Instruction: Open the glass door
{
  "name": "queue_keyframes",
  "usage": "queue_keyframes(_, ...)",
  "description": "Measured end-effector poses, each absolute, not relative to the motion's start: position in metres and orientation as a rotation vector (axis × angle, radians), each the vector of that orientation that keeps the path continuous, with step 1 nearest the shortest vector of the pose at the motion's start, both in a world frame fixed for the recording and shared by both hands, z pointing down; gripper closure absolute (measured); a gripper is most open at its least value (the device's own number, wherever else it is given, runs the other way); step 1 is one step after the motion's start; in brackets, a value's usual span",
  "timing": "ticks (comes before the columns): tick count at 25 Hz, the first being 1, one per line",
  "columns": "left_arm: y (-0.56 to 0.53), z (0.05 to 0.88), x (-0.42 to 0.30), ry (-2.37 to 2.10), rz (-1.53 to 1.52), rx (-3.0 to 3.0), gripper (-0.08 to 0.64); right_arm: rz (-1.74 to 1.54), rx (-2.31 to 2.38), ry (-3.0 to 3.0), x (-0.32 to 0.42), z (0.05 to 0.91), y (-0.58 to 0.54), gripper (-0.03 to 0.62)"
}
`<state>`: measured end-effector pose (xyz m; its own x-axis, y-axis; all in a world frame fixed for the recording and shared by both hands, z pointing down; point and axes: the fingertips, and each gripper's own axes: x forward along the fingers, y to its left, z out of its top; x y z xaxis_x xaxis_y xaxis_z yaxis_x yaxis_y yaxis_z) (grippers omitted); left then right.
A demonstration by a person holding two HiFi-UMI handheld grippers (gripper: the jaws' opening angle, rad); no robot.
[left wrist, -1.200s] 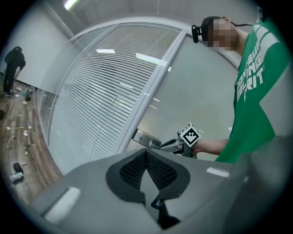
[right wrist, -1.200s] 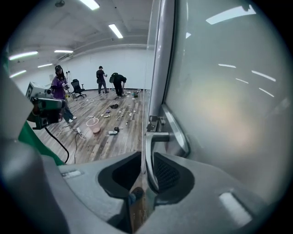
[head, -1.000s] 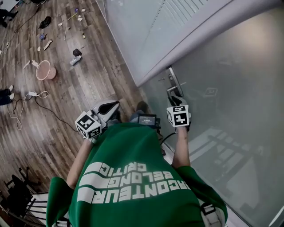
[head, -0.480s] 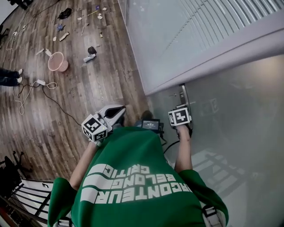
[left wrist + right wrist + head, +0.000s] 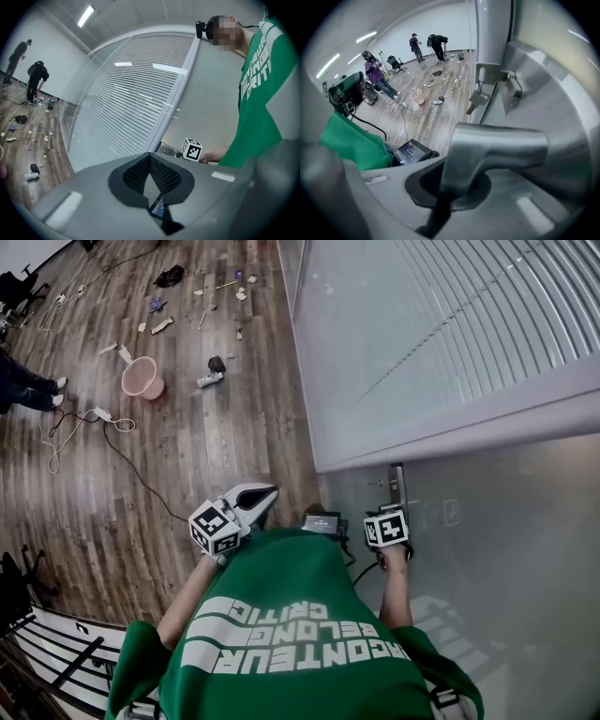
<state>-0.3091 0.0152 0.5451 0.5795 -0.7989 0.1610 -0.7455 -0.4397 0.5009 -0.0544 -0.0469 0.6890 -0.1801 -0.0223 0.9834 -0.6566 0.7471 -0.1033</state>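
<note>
My right gripper (image 5: 461, 190) is clenched on the brushed-metal lever handle (image 5: 492, 145) of the frosted glass door (image 5: 506, 559). The lever's neck fills the gap between the black pads. In the head view the handle sits at the door's left edge, just past the gripper's marker cube (image 5: 386, 528) and beside the pale grey door frame (image 5: 469, 423). My left gripper (image 5: 150, 171) hangs at the person's waist, jaws pressed together on nothing, facing the white slatted blinds (image 5: 126, 103). On the brown wood-plank floor (image 5: 187, 456), a pink round basket (image 5: 142, 378) stands well apart from the door.
</note>
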Motion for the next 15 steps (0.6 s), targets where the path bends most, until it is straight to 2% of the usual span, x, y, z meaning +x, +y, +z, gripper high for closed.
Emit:
queue_keyframes(8,-0.001,0.551,-0.302,-1.168,-0.098,2.305,0.551,0.314,0.784,-2.147,-0.076,0.690,-0.088,0.600)
queue_keyframes(15,-0.009,0.552,-0.291,-1.115,-0.082,2.340,0.551,0.222,0.905,-2.103,-0.063,0.691,-0.102,0.600)
